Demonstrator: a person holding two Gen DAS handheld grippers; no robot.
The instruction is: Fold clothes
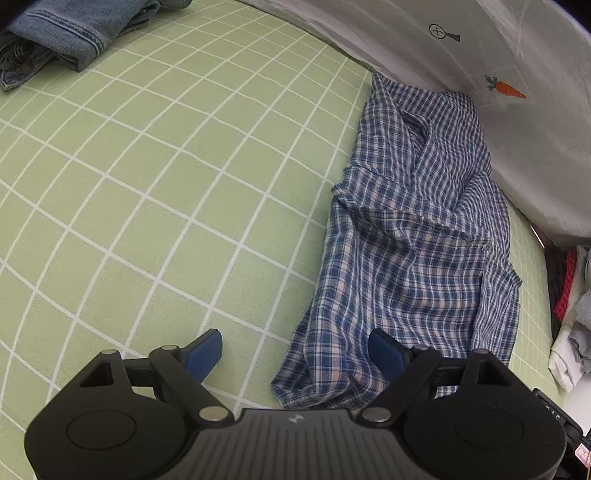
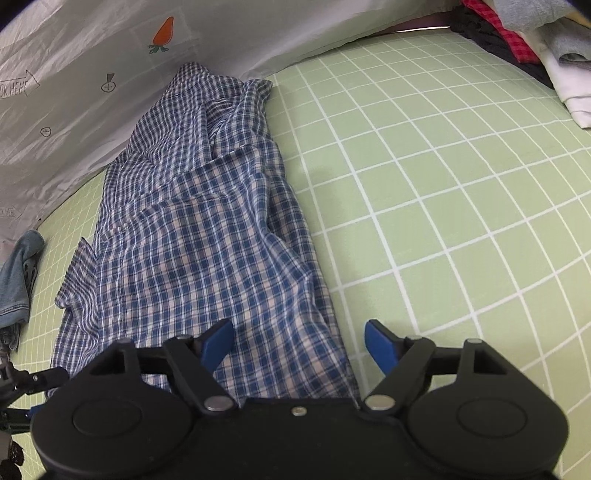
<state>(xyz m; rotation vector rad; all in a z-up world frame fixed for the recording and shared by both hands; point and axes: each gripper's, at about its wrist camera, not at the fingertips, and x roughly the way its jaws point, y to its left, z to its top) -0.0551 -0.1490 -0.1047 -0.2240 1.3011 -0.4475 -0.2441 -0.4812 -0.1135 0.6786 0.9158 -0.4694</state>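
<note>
Both pairs of jaws are seen spread wide, nothing being pinched. By the left gripper (image 1: 295, 352) the near corner of the shirt (image 1: 417, 236) is straddled, one pad over cloth and the other over bare sheet (image 1: 147, 206); by the right gripper (image 2: 299, 345) the shirt's other near corner is straddled likewise. The shirt is laid lengthwise near the far edge of the bed, its collar end against the white cover (image 2: 74, 110). It appears already narrowed into a long rumpled strip; the crosswise fold is judged still to be done. Jeans (image 1: 66, 33) are bunched towards one side, and a pile of clothes (image 2: 535, 40) is left at the other, apparently unfolded.
</note>
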